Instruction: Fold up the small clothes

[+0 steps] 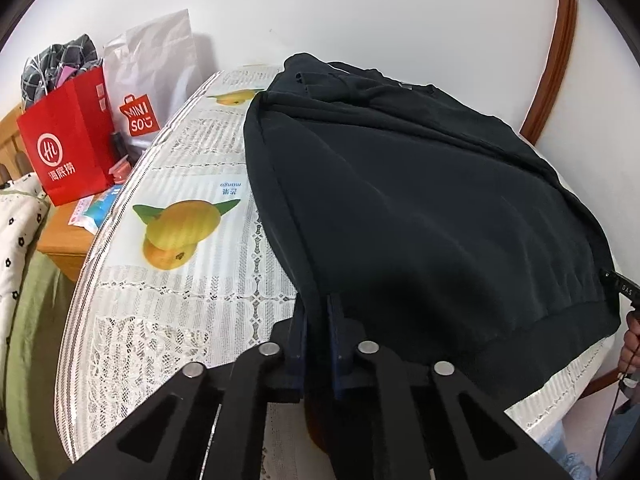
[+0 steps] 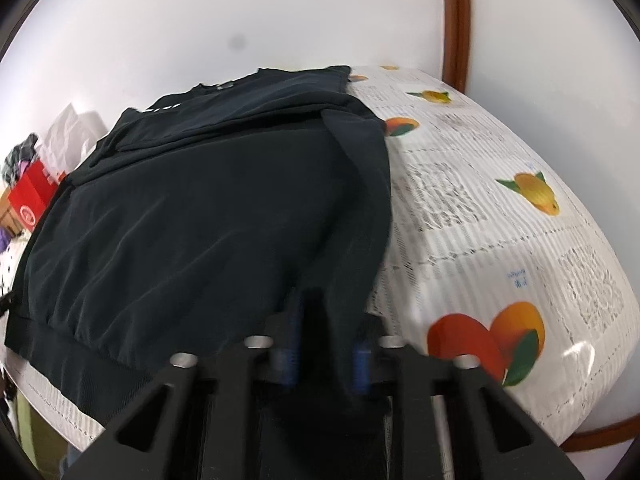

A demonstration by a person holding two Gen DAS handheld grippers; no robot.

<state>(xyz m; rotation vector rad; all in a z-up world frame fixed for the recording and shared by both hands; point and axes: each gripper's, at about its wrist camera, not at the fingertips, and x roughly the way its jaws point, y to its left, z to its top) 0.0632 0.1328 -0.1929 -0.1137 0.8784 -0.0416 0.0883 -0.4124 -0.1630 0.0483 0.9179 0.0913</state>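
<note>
A dark navy sweatshirt (image 1: 420, 208) lies spread over a table covered with a fruit-printed cloth (image 1: 192, 264), its ribbed hem towards me. In the left wrist view my left gripper (image 1: 318, 322) is shut on the sweatshirt's near left hem corner, with dark fabric pinched between the blue pads (image 1: 335, 332). The right wrist view shows the same sweatshirt (image 2: 208, 216), one sleeve folded along its right side. There my right gripper (image 2: 324, 344) is shut on the near right hem corner, and cloth drapes over and between its fingers (image 2: 362, 360). This view is slightly blurred.
A red paper bag (image 1: 68, 140) and a white shopping bag (image 1: 156, 76) stand on a wooden cabinet (image 1: 68, 240) left of the table. A green bed (image 1: 32, 320) lies lower left. A white wall with brown wooden trim (image 1: 556, 52) runs behind. A person's hand (image 1: 632, 340) shows at the right edge.
</note>
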